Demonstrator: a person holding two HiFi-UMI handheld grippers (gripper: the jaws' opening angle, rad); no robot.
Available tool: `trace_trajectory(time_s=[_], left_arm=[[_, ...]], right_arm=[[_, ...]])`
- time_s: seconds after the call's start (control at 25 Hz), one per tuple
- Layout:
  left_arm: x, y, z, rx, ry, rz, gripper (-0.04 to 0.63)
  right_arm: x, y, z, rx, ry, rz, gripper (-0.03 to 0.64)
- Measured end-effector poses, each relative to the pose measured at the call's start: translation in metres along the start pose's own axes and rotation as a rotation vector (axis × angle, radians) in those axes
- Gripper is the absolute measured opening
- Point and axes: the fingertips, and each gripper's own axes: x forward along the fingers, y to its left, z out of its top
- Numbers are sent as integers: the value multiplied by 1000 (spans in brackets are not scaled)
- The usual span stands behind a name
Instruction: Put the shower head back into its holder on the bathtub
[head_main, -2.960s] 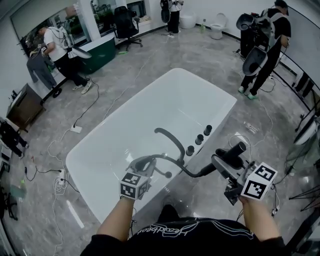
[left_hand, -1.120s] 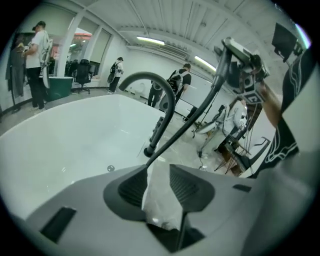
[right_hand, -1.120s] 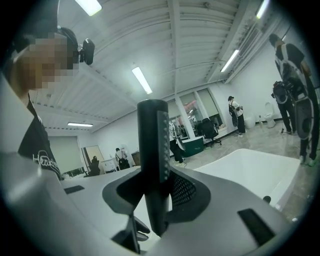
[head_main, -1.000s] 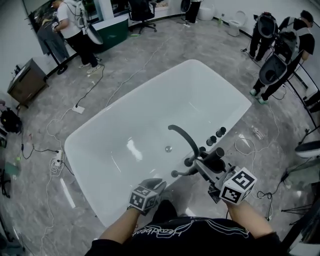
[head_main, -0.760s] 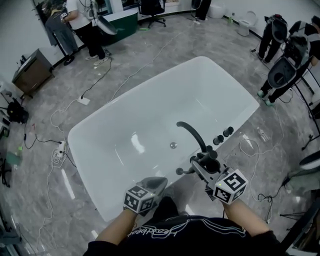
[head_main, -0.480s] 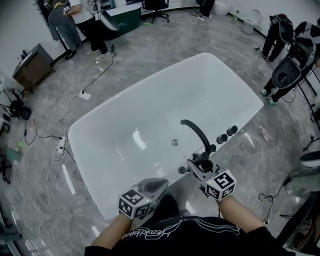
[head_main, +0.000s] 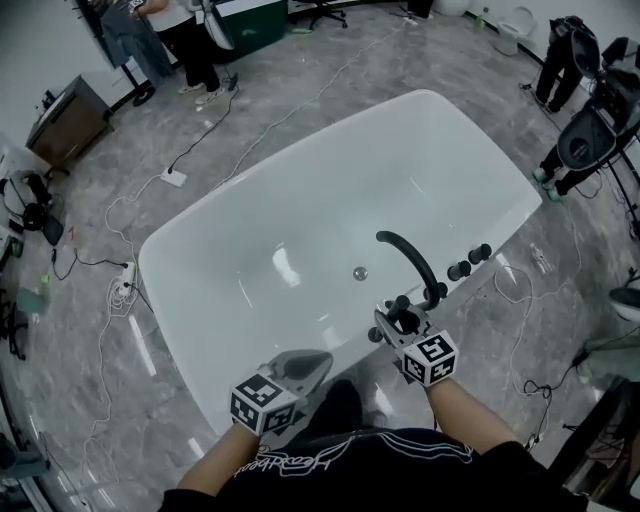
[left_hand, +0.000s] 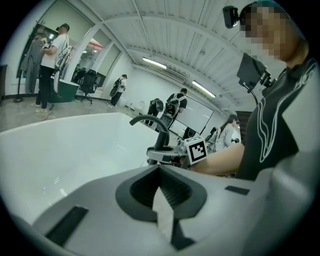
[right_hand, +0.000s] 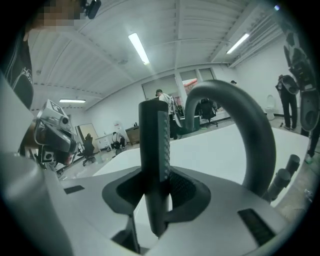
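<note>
White acrylic fills the head view: the tub (head_main: 300, 180) lies ahead, with a dark spout (head_main: 408, 262) arching over its near-right rim and a row of knobs (head_main: 470, 262) just beyond.

The right gripper (head_main: 392, 330) sits at that rim, just beside the spout's foot. Its jaws pinch the shower head (right_hand: 152, 140) by its dark ribbed handle. In the right gripper view the handle stands upright between the pads, with the spout curving close behind it.

The left gripper (head_main: 300, 368) hangs near the tub's near edge, well apart from the fittings. Its jaws are pressed together on nothing.

The holder cannot be made out. It probably lies on the rim beneath the right gripper, by the spout.

The step in hand looks like the seating itself: the shower head is at the fittings, but no view shows it socketed.

The next move calls for lining the handle's lower end over the socket and lowering it straight, upright and clear of the spout. The jaws should spread only once the handle rests there unaided. The hose, unseen here, may tug it askew.
</note>
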Motion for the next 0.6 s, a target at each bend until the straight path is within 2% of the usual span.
trace_trajectory(time_s=[0.48,0.6], left_arm=[[6,21,2,-14,28,-20,3],[7,32,-3,-9,43,-40,5]], right_arm=[[22,-1,-88,-116,243,-4,121],[28,8,-95,-152,264,3,123]])
